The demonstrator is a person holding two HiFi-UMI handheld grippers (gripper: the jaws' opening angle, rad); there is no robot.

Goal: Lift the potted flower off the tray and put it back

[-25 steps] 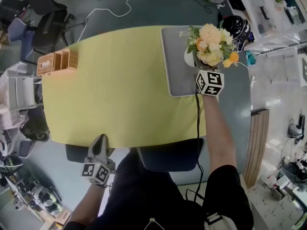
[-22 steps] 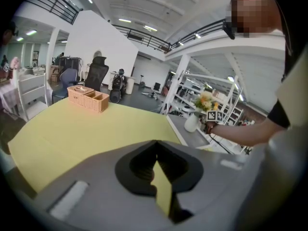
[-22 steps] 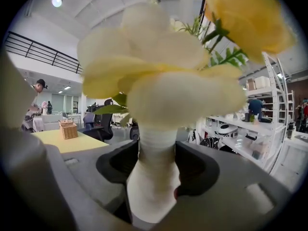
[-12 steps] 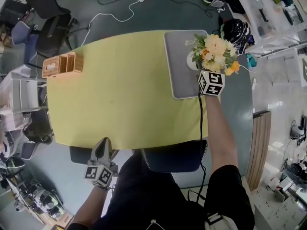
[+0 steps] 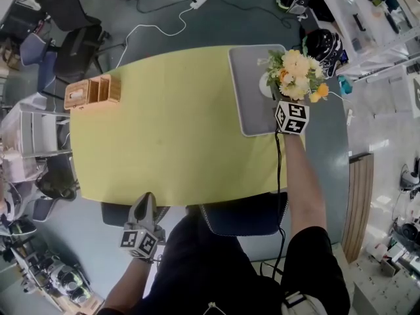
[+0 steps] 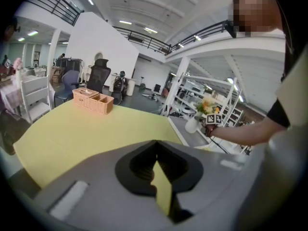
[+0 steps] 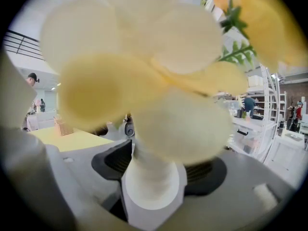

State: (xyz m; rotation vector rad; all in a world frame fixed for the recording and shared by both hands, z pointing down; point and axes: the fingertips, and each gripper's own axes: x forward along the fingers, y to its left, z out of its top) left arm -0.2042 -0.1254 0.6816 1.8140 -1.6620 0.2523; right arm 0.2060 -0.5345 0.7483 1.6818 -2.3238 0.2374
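One potted flower is all we count, standing on the single grey tray and directly between the jaws of the right gripper. Those jaws are opening, and their black pads stand clear of the white pot on both sides, so nothing is gripped. The blooms crowd just above and in front of that gripper's camera. We judge the pot to be light but top-heavy, since the bouquet spreads wider than the narrow vessel beneath it. Its smooth white surface looks hard and may be slippery. The petals and leaves look soft and would crush or pull loose. We would therefore take hold of the pot's body below the flowers, squarely from both sides, and keep it upright. Two grippers are present. The left gripper has its jaws together on nothing and hangs well apart from the pot, off the near edge of the one yellow table. One wicker basket sits far beyond it, at the opposite end from the tray.
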